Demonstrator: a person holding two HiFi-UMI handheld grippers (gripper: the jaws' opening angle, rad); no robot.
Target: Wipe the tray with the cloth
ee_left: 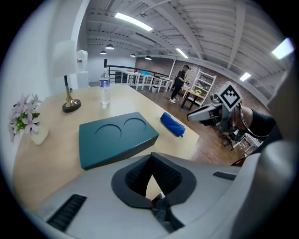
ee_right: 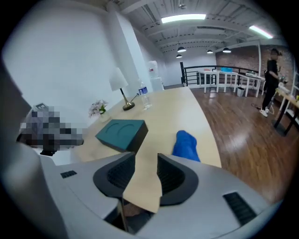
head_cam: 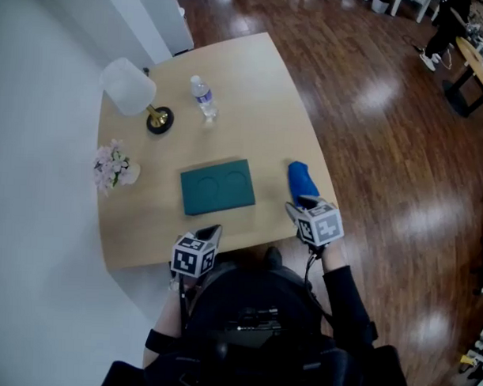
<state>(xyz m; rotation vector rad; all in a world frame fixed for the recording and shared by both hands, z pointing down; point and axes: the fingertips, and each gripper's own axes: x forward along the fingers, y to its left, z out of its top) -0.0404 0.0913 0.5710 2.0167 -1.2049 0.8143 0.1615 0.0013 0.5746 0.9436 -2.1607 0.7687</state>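
Head view: teal tray (head_cam: 217,205) with two round recesses (head_cam: 206,182).

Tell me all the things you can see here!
Tray: one, teal, middle of the table.
Cloth: one, blue, bunched up, right of the tray, apart from it.
Bottle: one, clear, far side of the table.
Lamp: one, white shade on a black base, far left corner.
Flowers: one bunch, pinkish white, left edge.
Table: one, light wood.
Floor: dark wood, right of the table.
Person: one, dark clothes, far across the room.
Left gripper: one, grey, jaws together, empty, at the near edge.
Right gripper: one, grey, jaws apart, empty, just short of the cloth.
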